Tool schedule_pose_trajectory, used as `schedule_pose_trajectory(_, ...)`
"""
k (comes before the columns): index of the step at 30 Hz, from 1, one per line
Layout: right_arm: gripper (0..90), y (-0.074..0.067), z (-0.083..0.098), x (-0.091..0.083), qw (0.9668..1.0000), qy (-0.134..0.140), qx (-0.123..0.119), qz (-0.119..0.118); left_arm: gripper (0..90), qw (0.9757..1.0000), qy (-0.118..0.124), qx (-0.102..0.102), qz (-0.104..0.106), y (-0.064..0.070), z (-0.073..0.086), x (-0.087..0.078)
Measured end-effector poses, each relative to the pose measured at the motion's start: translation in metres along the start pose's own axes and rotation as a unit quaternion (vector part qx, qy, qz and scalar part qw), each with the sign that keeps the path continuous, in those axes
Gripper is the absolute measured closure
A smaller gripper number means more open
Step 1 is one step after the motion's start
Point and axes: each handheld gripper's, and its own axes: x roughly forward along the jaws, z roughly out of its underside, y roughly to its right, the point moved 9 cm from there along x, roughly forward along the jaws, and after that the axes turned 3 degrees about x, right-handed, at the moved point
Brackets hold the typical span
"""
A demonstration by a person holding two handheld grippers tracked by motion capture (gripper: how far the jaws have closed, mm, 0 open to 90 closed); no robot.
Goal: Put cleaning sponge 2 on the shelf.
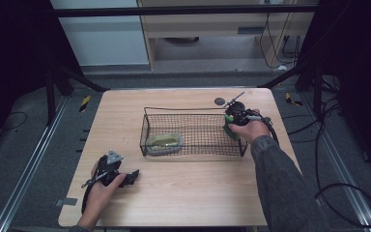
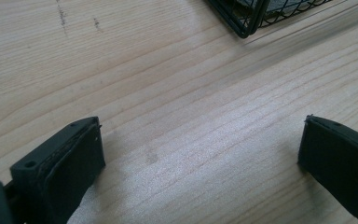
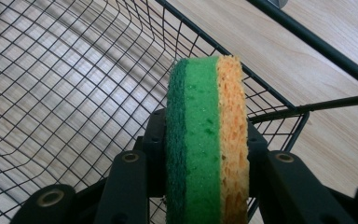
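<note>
A green and yellow sponge stands on edge between the two black jaws of my right gripper, which is shut on it. In the high view that gripper holds the sponge over the right end of a black wire basket. The basket's mesh floor and corner lie just beyond the sponge. My left gripper rests low over the table near the front left, open, with nothing between its jaws.
A grey-rimmed dish with a greenish thing in it lies in the basket's left end. The basket's near corner lies ahead of the left gripper. A dark round mark sits behind the basket. Bare wooden tabletop spans the front.
</note>
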Motion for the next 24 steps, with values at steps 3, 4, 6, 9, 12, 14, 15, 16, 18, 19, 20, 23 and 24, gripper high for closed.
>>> schedule_pose_trajectory(3, 64.3, 0.0005, -0.0003, 0.0014, 1.0, 0.001, 0.001, 0.002, 0.0, 1.0, 0.0, 0.0, 0.0, -0.0001, 0.0, 0.0)
schedule_pose_trajectory(4, 64.2, 0.0007, -0.0004, 0.0017, 1.0, 0.001, 0.001, 0.001, 0.0, 1.0, 0.0, 0.0, 0.0, 0.0, 0.0, 0.0)
schedule_pose_trajectory(6, 64.1, 0.0017, -0.0003, 0.0028, 1.0, 0.0, 0.003, 0.002, 0.0, 1.0, 0.0, 0.0, 0.0, 0.0, 0.0, 0.0)
schedule_pose_trajectory(9, 64.0, 0.0018, 0.0005, 0.0045, 1.0, -0.002, 0.001, 0.003, 0.0, 1.0, 0.0, 0.0, 0.0, 0.0, 0.0, 0.0)
schedule_pose_trajectory(12, 64.0, 0.0006, 0.0012, 0.0062, 1.0, -0.004, 0.0, 0.003, 0.0, 1.0, 0.0, 0.001, 0.001, 0.0, -0.0001, 0.0)
schedule_pose_trajectory(14, 64.1, 0.0005, 0.0009, 0.0071, 1.0, -0.004, -0.001, 0.004, 0.0, 1.0, 0.0, 0.0, 0.0, 0.0, 0.0, 0.0)
schedule_pose_trajectory(15, 64.0, 0.0003, 0.001, 0.0075, 1.0, -0.004, 0.0, 0.004, 0.0, 1.0, 0.0, 0.001, 0.0, 0.0, 0.0, 0.0)
schedule_pose_trajectory(16, 64.0, 0.0005, 0.001, 0.0078, 1.0, -0.005, -0.002, 0.004, 0.0, 1.0, 0.0, 0.001, 0.0, 0.0, 0.0, 0.0)
schedule_pose_trajectory(18, 63.9, 0.0004, 0.001, 0.0085, 1.0, -0.005, -0.002, 0.005, 0.0, 1.0, 0.0, 0.0, 0.001, 0.0, -0.0001, 0.0)
schedule_pose_trajectory(19, 63.8, 0.0003, 0.0007, 0.0086, 1.0, -0.005, -0.001, 0.005, 0.0, 1.0, 0.0, 0.001, 0.001, 0.0, 0.0, 0.0)
schedule_pose_trajectory(20, 63.6, 0.0004, 0.0004, 0.0091, 1.0, -0.004, -0.002, 0.006, 0.0, 1.0, 0.0, 0.001, 0.001, 0.0, 0.0, 0.0)
schedule_pose_trajectory(23, 61.3, -0.0003, -0.0004, 0.0092, 1.0, -0.003, 0.0, 0.005, 0.0, 1.0, 0.0, 0.001, 0.001, 0.0, 0.0, 0.0)
schedule_pose_trajectory(24, 60.5, -0.0005, -0.0006, 0.0091, 1.0, -0.003, 0.001, 0.005, 0.0, 1.0, 0.0, 0.001, 0.001, -0.0001, 0.0, 0.0)
